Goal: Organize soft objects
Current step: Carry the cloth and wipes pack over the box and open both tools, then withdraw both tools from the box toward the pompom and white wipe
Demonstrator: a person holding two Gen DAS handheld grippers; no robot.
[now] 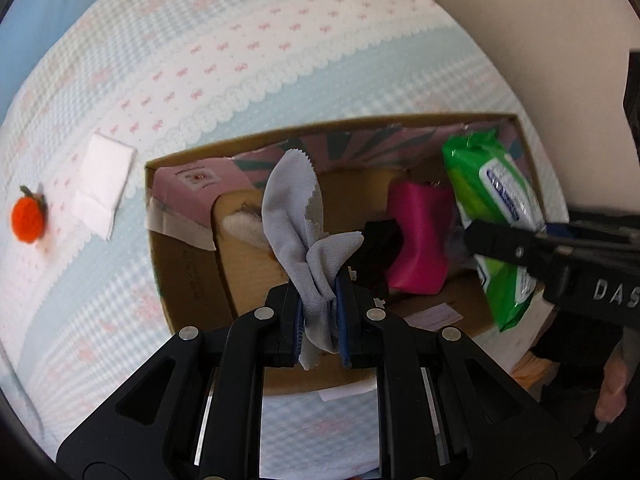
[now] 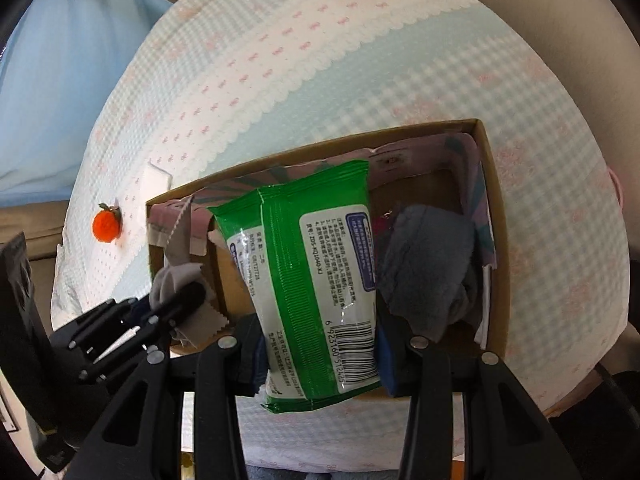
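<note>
A grey cloth [image 1: 298, 216] is pinched by the left hand-held gripper [image 1: 320, 320] over the cardboard box [image 1: 192, 280]. A green wipes pack [image 2: 316, 280] is clamped by the right hand-held gripper [image 2: 320, 356], so half the box's contents are hidden.

The grey cloth [image 1: 298, 216] looks matt and soft (its edge pinked), while the green wipes pack [image 2: 316, 280] is glossy plastic film. The box [image 2: 498, 216] is plain brown cardboard, resting on a textured woven bedcover [image 1: 224, 56].
</note>
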